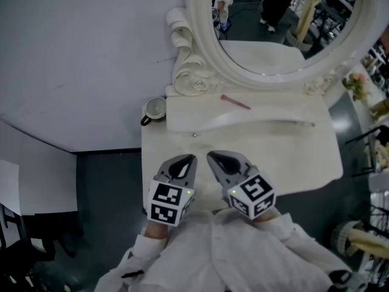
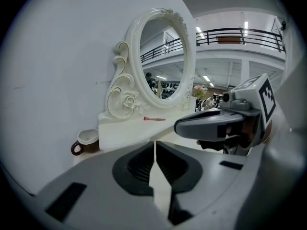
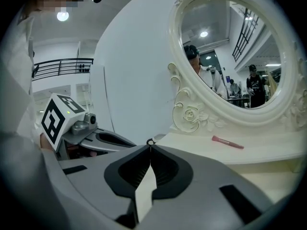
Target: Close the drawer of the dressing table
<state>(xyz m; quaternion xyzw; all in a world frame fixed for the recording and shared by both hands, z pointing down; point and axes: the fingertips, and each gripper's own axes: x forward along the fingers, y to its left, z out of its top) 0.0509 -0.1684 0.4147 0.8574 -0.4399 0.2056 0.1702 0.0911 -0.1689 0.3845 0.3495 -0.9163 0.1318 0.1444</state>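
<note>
1. Low in the centre of the head view, shows the left gripper and the right gripper side by side over the near part of the dressing table's surface, tips leaning toward each other without touching.
2. Reads the left jaws as pressed together in the left gripper view, pinching nothing; reads the right jaws the same way in the right gripper view.
3. Places the drawer front at mid-frame, on the face of the raised tier beneath the mirror, with a small ring pull just ahead of both tips; cannot tell whether flush or standing out.
4. Puts a cup on the surface at the tier's left end, and a pink stick flat on the tier top.
5. Catches white sleeves along the bottom edge.
</note>
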